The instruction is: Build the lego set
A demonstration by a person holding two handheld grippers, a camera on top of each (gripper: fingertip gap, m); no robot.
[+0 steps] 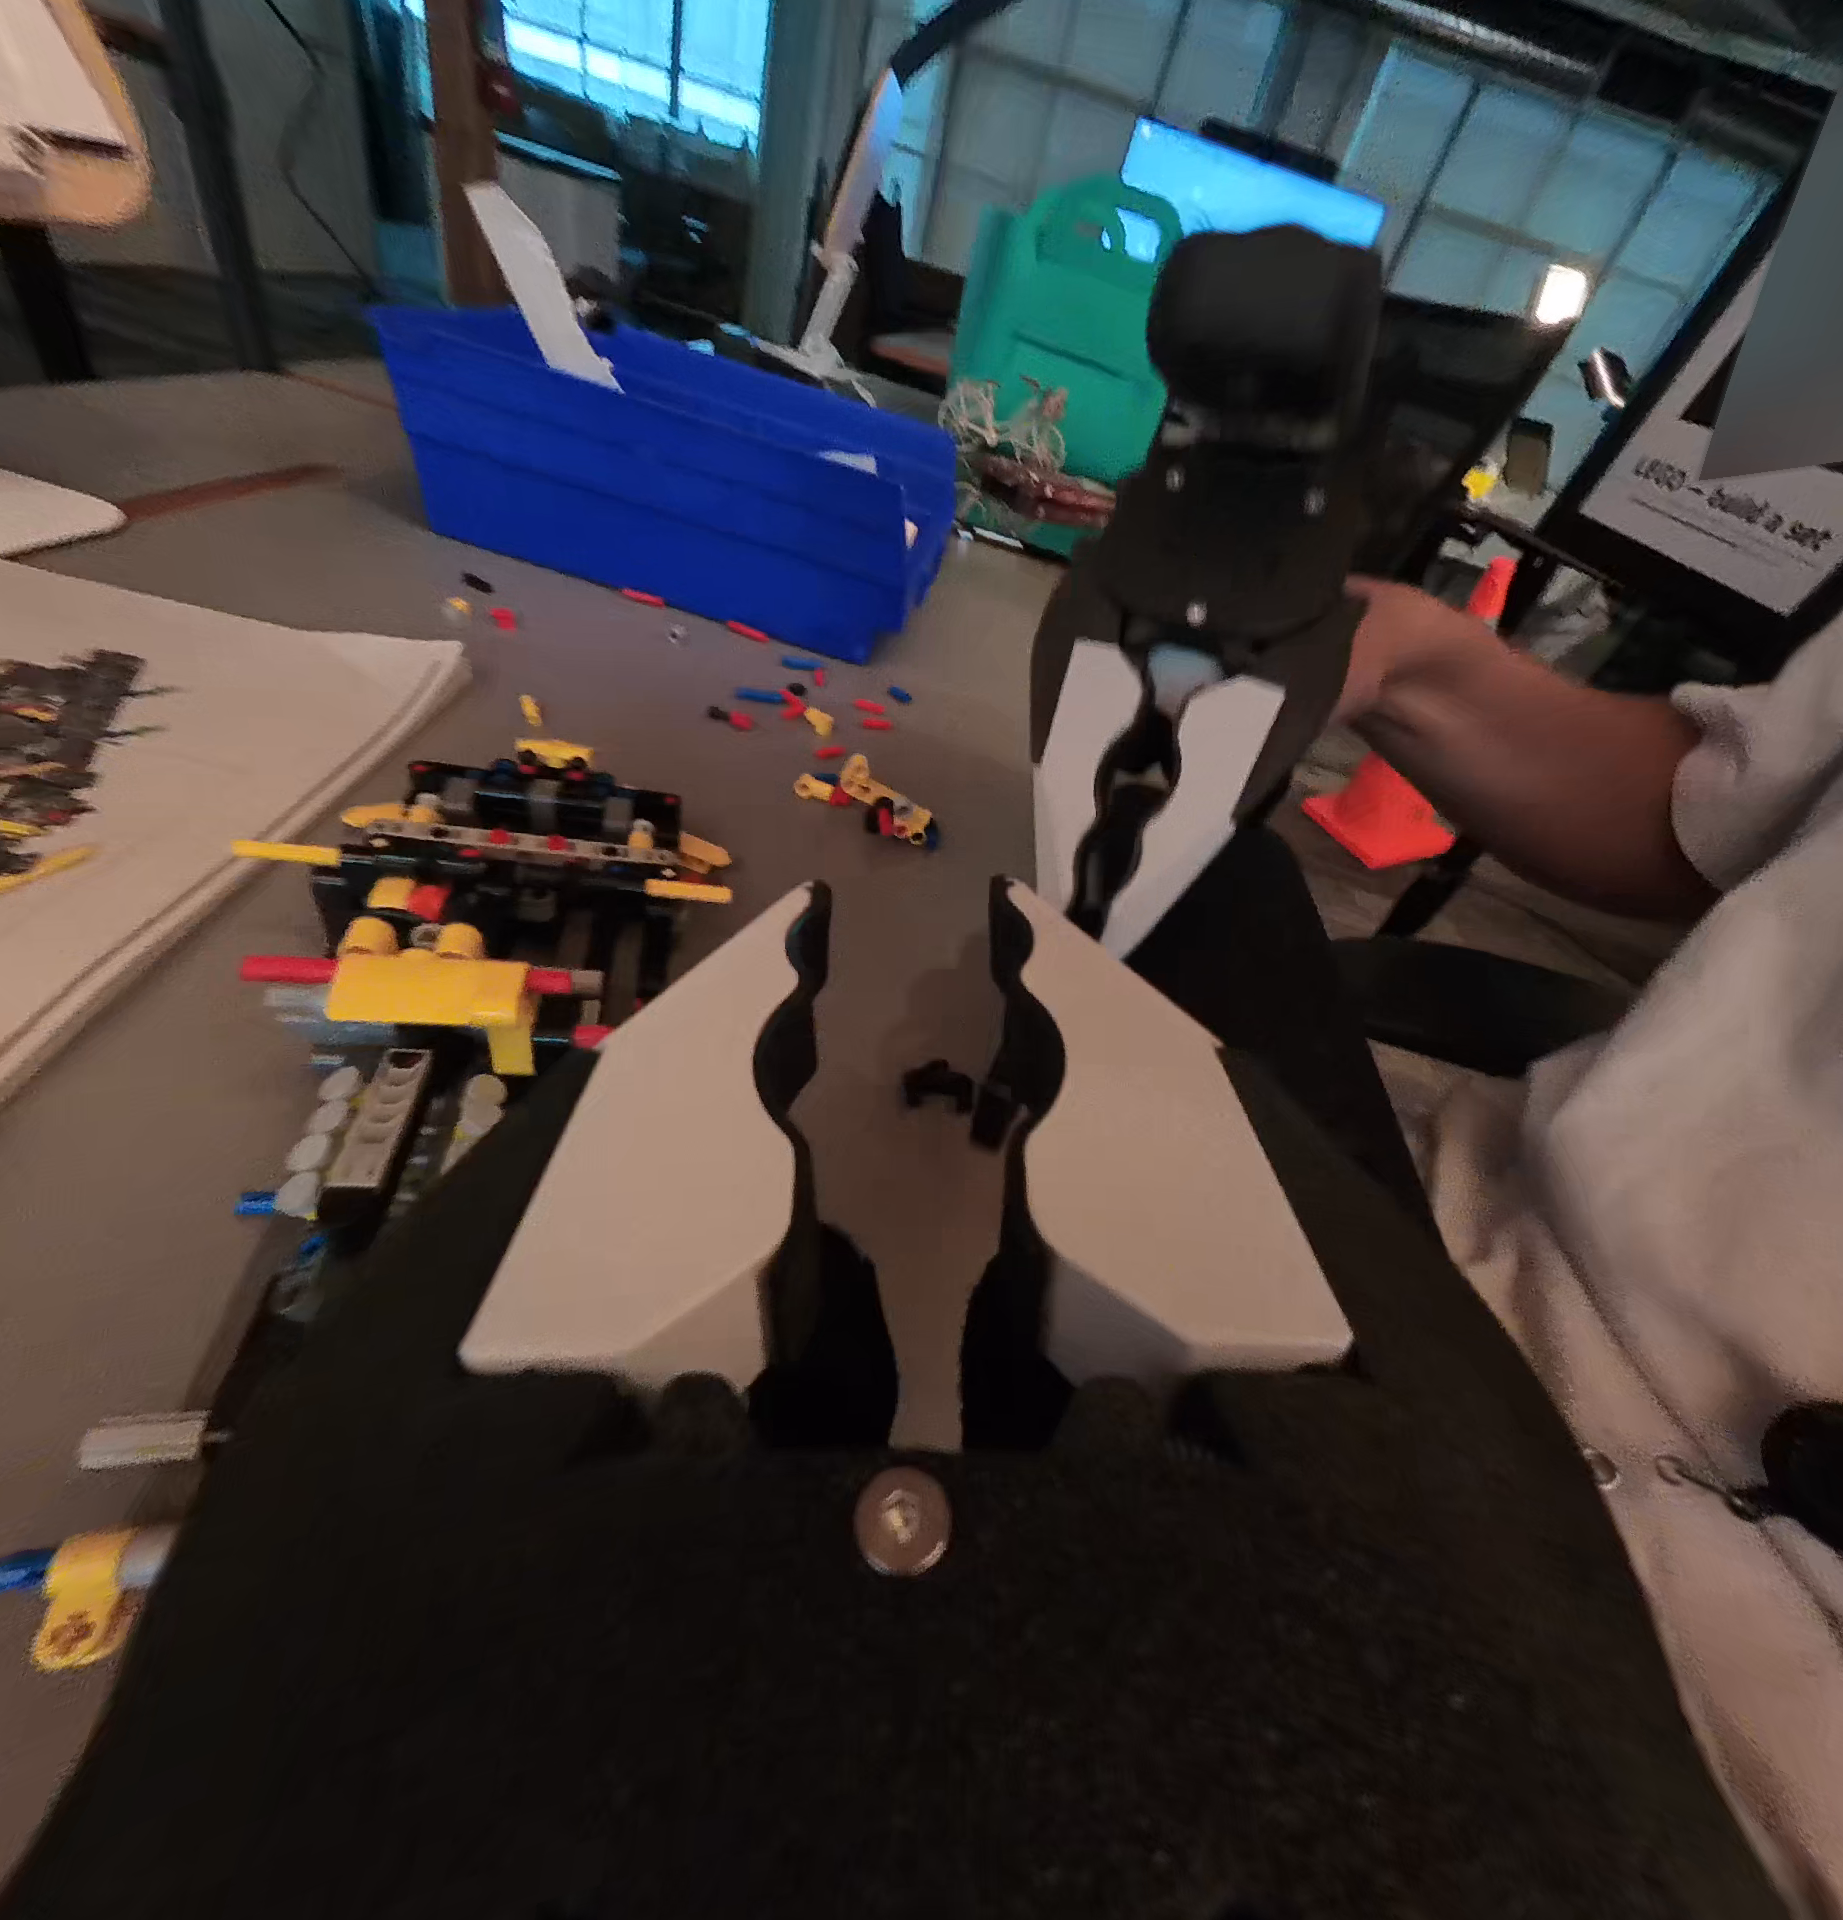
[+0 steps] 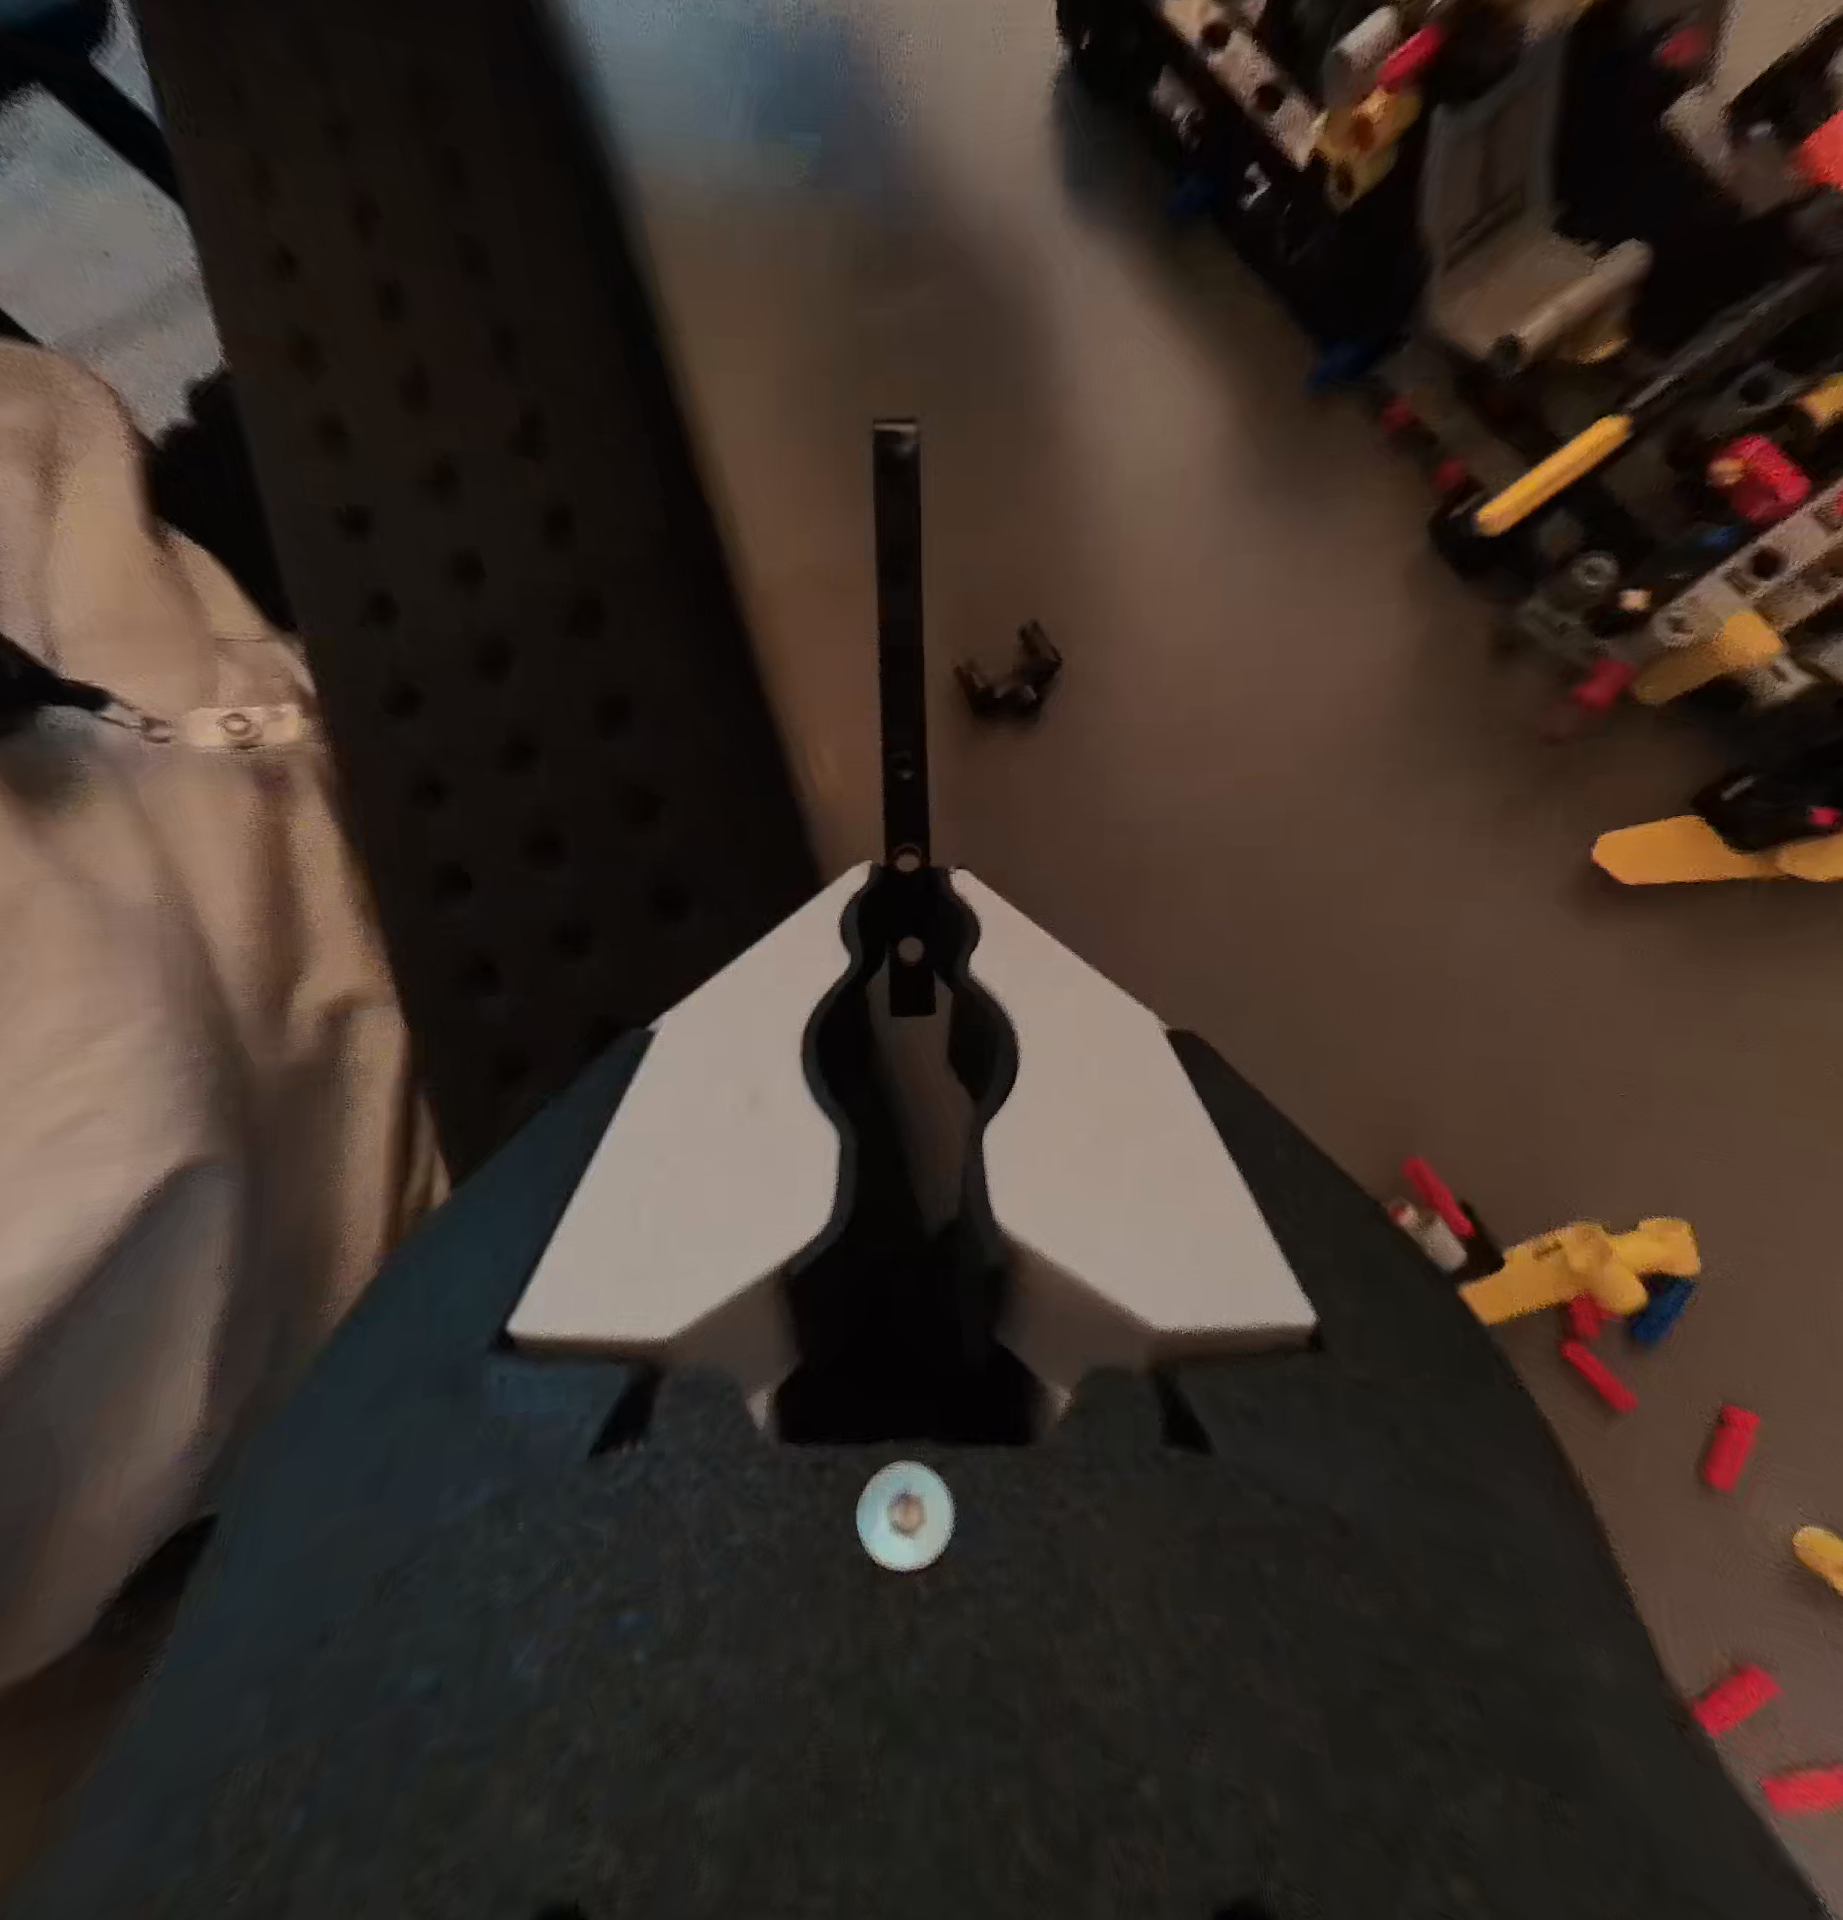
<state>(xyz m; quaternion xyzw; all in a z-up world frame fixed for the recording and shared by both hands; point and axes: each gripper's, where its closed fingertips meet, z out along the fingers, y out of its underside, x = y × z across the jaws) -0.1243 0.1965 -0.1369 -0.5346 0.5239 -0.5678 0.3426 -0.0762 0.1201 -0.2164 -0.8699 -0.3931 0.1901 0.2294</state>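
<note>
The left hand-held gripper [image 1: 909, 904] hangs low over the counter [image 1: 605, 665] with its jaws apart and nothing between them; to its left sits the half-built model [image 1: 501, 883], black and grey with yellow and red parts, its long axis running roughly away from the gripper, and further left lies the open instruction booklet [image 1: 169, 769], probably kept there so the page can be checked while building; just inside the gripper's right finger, on the counter, lies a small black clip piece [image 1: 938, 1086], and I judge the open jaws are poised to take it; ahead and to the right loose red, blue and yellow pins [image 1: 823, 717] lie scattered in front of a blue bin [image 1: 668, 478], likely spilled out for easy picking.

The right hand-held gripper [image 2: 909, 873] is closed on a thin black beam [image 2: 901, 644], gripped near one end; the beam's long axis runs straight on from the fingers, its free end pointing forward and away, a hold that leaves most of its length free to be lined up; the black clip piece [image 2: 1008, 675] lies on the counter just right of the beam, apart from it; the model [image 2: 1623, 436] stands well off to the right.
</note>
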